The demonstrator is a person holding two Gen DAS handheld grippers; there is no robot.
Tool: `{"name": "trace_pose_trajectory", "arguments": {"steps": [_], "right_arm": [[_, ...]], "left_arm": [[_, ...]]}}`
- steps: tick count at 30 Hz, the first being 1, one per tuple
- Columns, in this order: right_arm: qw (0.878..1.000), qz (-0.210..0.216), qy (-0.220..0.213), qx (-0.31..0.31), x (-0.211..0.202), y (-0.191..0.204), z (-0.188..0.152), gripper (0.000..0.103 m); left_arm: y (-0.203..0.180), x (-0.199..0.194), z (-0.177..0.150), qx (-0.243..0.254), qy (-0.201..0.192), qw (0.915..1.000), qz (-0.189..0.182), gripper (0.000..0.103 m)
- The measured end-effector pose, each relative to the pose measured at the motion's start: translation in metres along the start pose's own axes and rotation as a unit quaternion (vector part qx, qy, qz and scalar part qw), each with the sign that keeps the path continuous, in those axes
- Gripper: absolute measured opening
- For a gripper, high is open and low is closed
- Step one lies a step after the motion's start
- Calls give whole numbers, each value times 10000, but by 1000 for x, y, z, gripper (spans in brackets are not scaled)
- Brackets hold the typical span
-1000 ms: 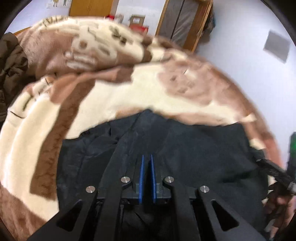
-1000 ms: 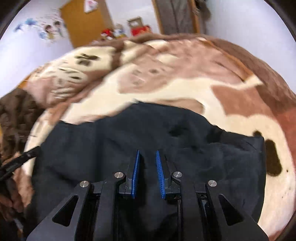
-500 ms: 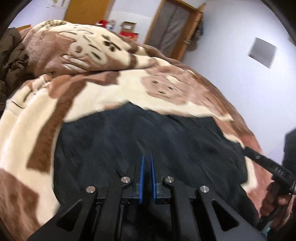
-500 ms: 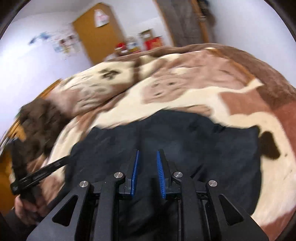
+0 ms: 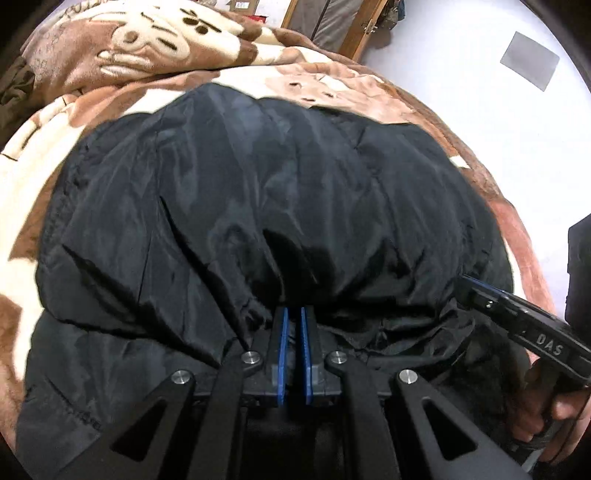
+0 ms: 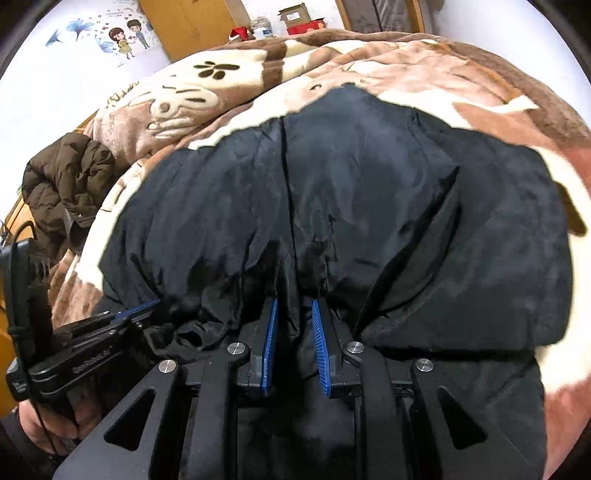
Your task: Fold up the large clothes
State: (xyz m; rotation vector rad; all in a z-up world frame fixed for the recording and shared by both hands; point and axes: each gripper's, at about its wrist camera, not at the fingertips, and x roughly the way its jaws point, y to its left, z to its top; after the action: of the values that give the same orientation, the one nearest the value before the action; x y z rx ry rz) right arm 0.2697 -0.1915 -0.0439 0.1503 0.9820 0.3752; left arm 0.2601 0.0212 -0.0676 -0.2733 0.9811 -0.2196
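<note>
Left to right across the bed. At the blanket's (image 6: pixel 229 99) left edge lies a brown padded coat (image 6: pixel 70 173), bunched in a heap and well apart from the work.

The black jacket (image 5: pixel 258 192) you are folding lies on the middle of the blanket, spread across most of its width, with cream and brown blanket showing beyond its far edge and at both sides. Its near hem is gathered and puckered where the two tools meet it; a lower layer of the same black cloth shows beneath the fold on the near side.

Your left gripper (image 5: pixel 291 314) sits at the near edge of the jacket, its blue pads almost together with gathered black hem between their tips: it is clamped on the jacket. In the right wrist view the same tool (image 6: pixel 147 306) appears at the lower left, its blue tip buried in the bunched hem, with your left hand (image 6: pixel 48 428) on its grip.

Your right gripper (image 6: pixel 293 306) also sits at the near edge, to the right of the left one. Its pads stand slightly apart with a thick pleat of black cloth filling the gap, so it too grips the jacket. The left wrist view shows it (image 5: pixel 469 284) entering from the lower right, held by your right hand (image 5: pixel 554 413).

Beyond the bed's far edge: a wooden door (image 6: pixel 184 26), a wall sticker (image 6: pixel 122 33) and a cardboard box (image 6: pixel 295 14).
</note>
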Motion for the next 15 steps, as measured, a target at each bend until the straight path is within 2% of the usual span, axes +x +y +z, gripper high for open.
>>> {"name": "trace_pose_trajectory", "arguments": {"steps": [2,4,7,10,15], "right_arm": [[10000,81,22,19,-5,4,-9,20],[9996,-55,233,-113,8,4,-19,20],[9990,-106,438,79,34,-4,-26,20],[9990,-226,376,-3,46,-4,-23,19],[9988,-299,386,-43,57,-7,-21,18]], "left_arm": [[-3,-15,-10,28,-80,9998,-184,8],[-7,-15,-17,63,-91,9998,-174,8],[-6,4,-20,73,-7,10000,-12,8],[-1,21,-15,-89,83,9999,5,8],[0,31,-15,-50,54,9999,79,9]]}}
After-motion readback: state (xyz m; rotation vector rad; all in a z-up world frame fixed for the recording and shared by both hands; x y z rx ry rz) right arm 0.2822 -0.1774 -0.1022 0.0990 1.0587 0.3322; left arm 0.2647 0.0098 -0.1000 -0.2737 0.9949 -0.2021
